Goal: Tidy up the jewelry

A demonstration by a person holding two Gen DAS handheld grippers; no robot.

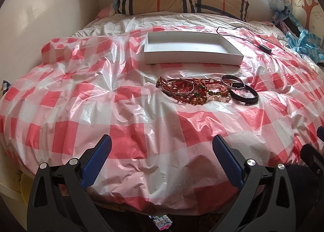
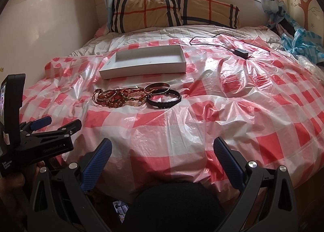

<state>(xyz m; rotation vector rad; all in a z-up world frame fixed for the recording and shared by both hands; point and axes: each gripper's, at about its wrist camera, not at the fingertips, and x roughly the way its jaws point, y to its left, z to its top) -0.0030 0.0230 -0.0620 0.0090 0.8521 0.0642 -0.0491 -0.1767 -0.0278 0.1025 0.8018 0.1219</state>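
A pile of beaded bracelets and bangles [image 1: 194, 90] lies on the red-and-white checked plastic sheet [image 1: 121, 110] on the bed. A black braided bracelet [image 1: 245, 95] sits at the pile's right end. An empty white shallow box [image 1: 192, 58] stands just behind the pile. My left gripper [image 1: 162, 145] is open and empty, well short of the pile. In the right wrist view the pile [image 2: 123, 96], black bracelet [image 2: 164, 100] and box [image 2: 145, 68] lie ahead to the left. My right gripper [image 2: 162, 147] is open and empty. The left gripper [image 2: 58, 124] shows at its left.
A black charger with cable [image 2: 241, 53] lies on the sheet right of the box. A plaid pillow [image 2: 174, 13] lies at the headboard under the window. Blue plastic and clothes [image 2: 301, 41] are heaped at the far right. A wall [image 1: 40, 19] runs along the bed's left side.
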